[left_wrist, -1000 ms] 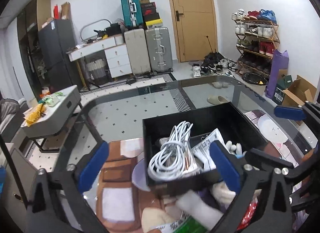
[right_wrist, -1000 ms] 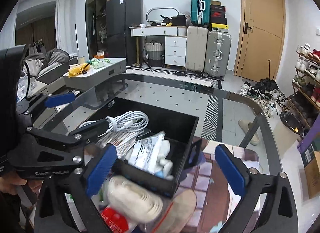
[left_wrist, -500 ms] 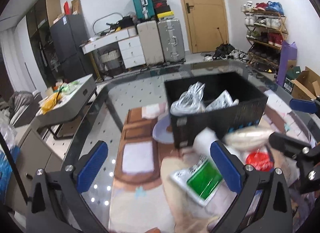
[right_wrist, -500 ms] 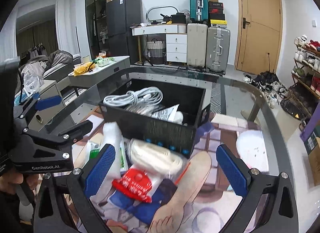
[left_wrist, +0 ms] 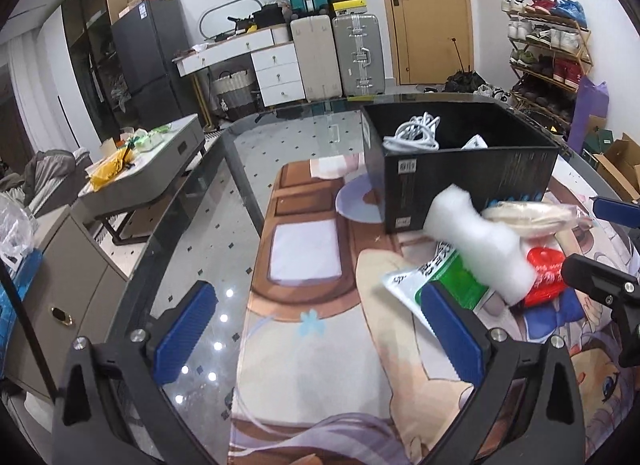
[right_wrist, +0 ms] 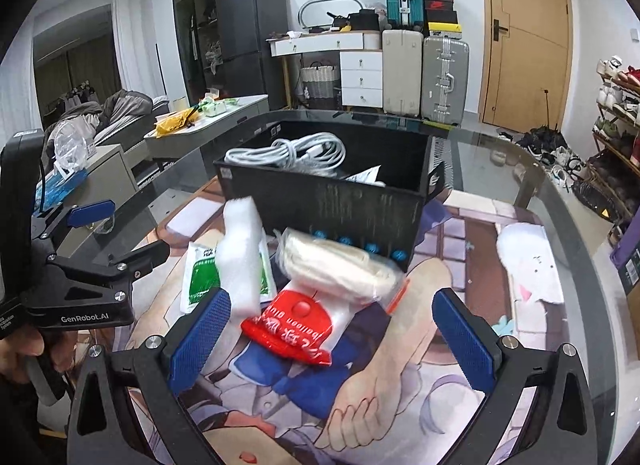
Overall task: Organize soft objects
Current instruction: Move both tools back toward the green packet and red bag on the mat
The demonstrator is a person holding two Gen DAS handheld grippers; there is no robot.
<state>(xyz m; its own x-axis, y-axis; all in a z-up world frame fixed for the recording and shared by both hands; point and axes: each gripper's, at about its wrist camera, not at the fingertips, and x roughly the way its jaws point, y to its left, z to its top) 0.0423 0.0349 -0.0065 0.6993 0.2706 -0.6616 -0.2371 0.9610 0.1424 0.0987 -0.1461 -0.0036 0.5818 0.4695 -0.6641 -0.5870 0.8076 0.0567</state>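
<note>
i see both my left gripper (left_wrist: 320,337) and right gripper (right_wrist: 332,337) with jaws wide apart, empty. the white foam piece (right_wrist: 240,257), cream bundle (right_wrist: 336,265) and red packet (right_wrist: 296,325) lie piled on the desk (left_wrist: 200,225) against the black box (right_wrist: 352,205); its white cables (right_wrist: 292,153) partly hidden.

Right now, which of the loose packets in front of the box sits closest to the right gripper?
The red balloon packet, lying between the open fingers of the right gripper. The beige bundle, white foam block and green sachet lie farther back.

You can read "GenRobot.AI" on the left gripper (right_wrist: 116,233) body, and upside-down "balloon" on the red packet (right_wrist: 296,325) beside it.
</note>
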